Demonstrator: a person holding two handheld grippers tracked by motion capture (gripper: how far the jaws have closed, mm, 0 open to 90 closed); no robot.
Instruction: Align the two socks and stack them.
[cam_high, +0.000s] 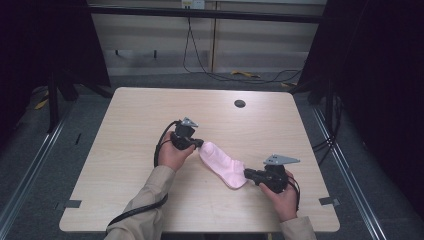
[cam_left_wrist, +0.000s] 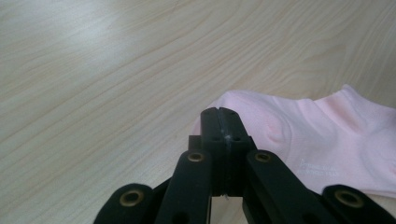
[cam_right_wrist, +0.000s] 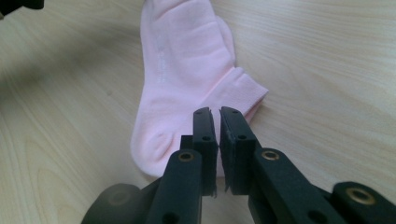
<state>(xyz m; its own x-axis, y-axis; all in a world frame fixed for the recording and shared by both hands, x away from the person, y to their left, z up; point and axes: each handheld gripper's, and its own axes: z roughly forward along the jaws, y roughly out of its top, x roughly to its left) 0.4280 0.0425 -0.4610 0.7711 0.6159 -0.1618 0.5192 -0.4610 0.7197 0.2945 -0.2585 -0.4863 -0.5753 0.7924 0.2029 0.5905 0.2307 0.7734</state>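
On pale wood-grain table (cam_high: 150, 115), near middle: flat pale pink cotton sock (cam_high: 221, 163), lying diagonally between your two hands. Your left black two-jaw gripper (cam_left_wrist: 221, 122): jaws pressed together at one end of sock, whether fabric caught, cannot tell. Your right black two-jaw gripper (cam_right_wrist: 215, 122): jaws nearly closed, thin slit between, over sock's opposite end, grip on fabric not clear. Small dark round hole (cam_high: 240, 103) at far table edge, well apart.

A plain pale pink sock (cam_high: 222, 163) with seemingly white lettering lies on light woodgrain table (cam_high: 150, 115).
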